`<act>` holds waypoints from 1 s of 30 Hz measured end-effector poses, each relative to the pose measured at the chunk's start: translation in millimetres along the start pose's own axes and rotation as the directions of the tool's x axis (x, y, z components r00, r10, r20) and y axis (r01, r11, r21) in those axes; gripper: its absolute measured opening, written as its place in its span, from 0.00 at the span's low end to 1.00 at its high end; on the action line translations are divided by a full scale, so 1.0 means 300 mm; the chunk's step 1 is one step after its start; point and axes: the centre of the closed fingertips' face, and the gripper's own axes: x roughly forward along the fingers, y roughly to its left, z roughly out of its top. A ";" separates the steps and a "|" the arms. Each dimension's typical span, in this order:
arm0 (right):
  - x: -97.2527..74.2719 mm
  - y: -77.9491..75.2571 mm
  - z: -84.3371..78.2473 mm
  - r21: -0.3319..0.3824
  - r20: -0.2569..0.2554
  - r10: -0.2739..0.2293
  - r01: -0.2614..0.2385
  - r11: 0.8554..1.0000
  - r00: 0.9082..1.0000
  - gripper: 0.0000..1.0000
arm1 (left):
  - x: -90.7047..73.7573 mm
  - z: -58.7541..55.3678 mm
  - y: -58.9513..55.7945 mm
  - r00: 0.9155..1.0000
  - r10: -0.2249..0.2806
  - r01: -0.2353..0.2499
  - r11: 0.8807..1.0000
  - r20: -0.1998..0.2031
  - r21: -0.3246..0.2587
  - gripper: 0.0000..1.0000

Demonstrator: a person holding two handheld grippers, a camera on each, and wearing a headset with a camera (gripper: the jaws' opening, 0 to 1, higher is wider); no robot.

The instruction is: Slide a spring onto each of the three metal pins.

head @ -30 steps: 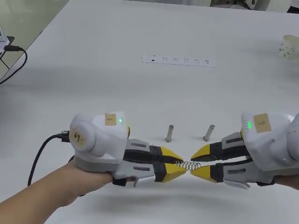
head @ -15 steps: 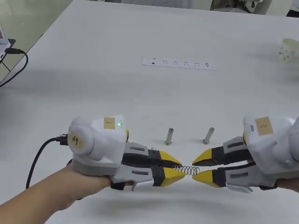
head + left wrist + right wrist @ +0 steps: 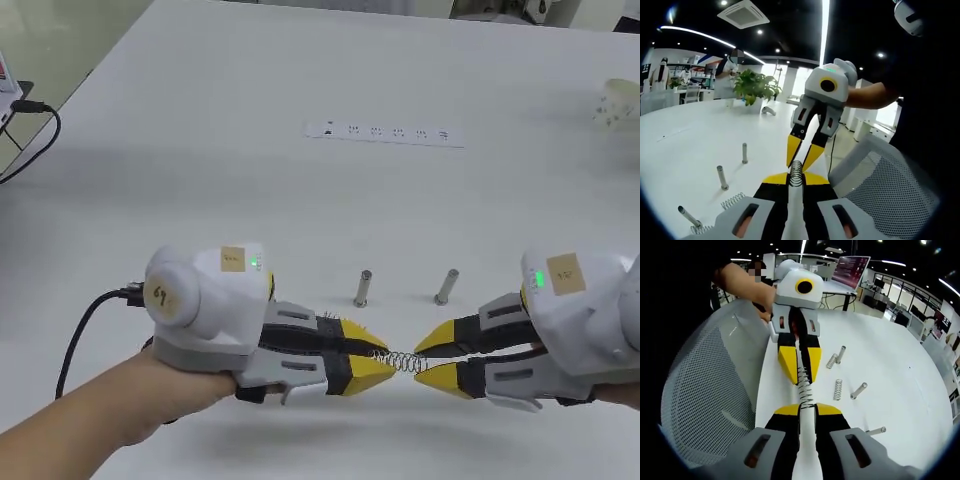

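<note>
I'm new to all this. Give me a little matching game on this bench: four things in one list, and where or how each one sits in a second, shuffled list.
Things:
1. spring
2. power strip
3. two metal pins
4. black cable

Places or states:
A. lies flat far across the table
B. trails behind the left gripper
C. held at both ends, between the left gripper and the right gripper
D. stand upright just beyond the gripper tips

Pairs: 1-C, 2-A, 3-D, 4-B
</note>
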 end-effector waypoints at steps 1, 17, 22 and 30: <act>0.000 0.000 0.000 0.004 0.000 0.000 0.000 1.000 1.000 0.08 | 0.000 -0.001 0.000 1.000 -0.001 0.001 1.000 -0.001 0.000 0.01; -0.013 -0.001 0.013 -0.047 -0.034 0.001 -0.002 0.999 0.999 0.07 | 0.000 -0.025 -0.002 1.000 -0.018 0.018 1.000 -0.016 0.001 0.02; -0.028 -0.001 0.034 -0.071 -0.025 0.003 -0.005 0.997 1.000 0.07 | -0.001 -0.032 -0.003 1.000 -0.018 0.018 1.000 -0.023 0.003 0.02; -0.040 0.004 0.096 -0.065 0.044 0.013 -0.010 0.998 0.999 0.06 | -0.005 -0.059 -0.004 0.998 -0.018 0.020 0.999 -0.065 0.027 0.01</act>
